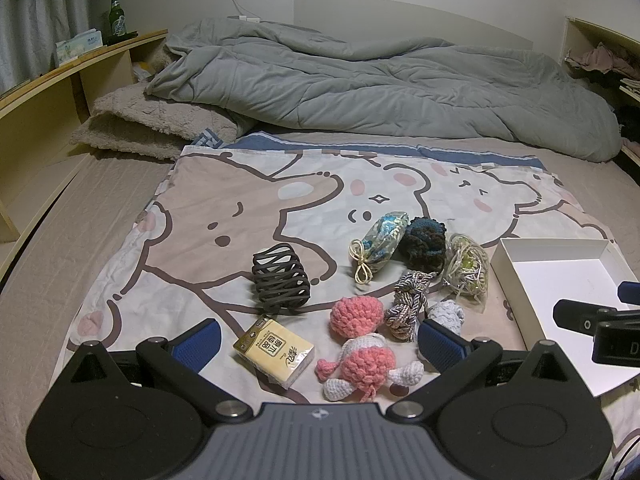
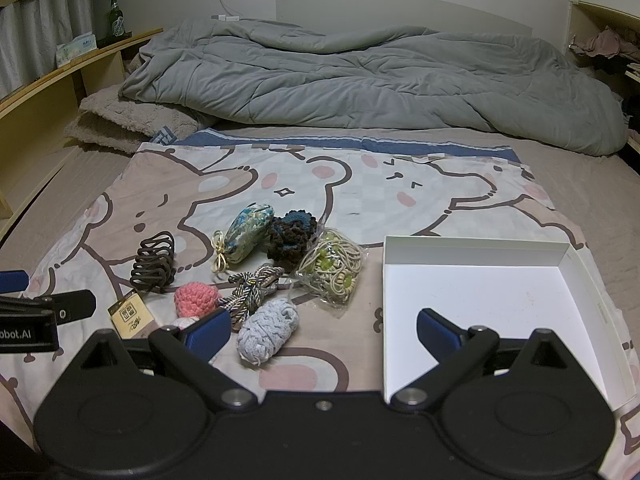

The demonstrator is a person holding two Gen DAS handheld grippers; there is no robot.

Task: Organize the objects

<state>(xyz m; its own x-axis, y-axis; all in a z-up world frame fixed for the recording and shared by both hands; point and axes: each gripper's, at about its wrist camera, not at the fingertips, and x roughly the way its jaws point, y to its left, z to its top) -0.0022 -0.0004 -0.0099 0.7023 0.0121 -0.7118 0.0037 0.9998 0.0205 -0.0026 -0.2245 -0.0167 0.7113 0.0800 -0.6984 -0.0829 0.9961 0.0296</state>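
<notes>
While nothing yet sits in the white box [image 2: 480, 300], every item lies loose on the cartoon sheet [image 1: 200, 208] spread over the bed.

Left claw [image 1: 320, 340]: fingers spread wide, nothing between them, hovering over the tissue pack [image 1: 274, 354] and pink doll [image 1: 366, 356] at 6 o'clock of the pile. Right claw [image 2: 324, 332]: likewise spread and empty, grey yarn [image 2: 268, 330] just ahead of its gap, box at 3 o'clock of the pile.

Laid out in the left view: hair clip [image 1: 280, 280] at 9 o'clock, sachet [image 1: 380, 246] at 12, dark scrunchie [image 1: 425, 246] touching it, bag of hair ties [image 1: 468, 270] at 2, cord [image 1: 408, 300] in the middle.

Handling, as a guess:
- Yarn, doll, scrunchie: soft, light, squashy; best pinched across the thickest part, deep between the pads.
- Cord: limp, likely to dangle; best taken at the knot.
- Bag of ties: slick film, may slip; best gripped through the bulk, not by a corner.
- Clip: stiff, open ribs; best squeezed across its width.
- Tissue pack: light, glossy wrap; best taken across the short sides.

Likely first pick: grey yarn, nearest the right claw and close to the box.
</notes>
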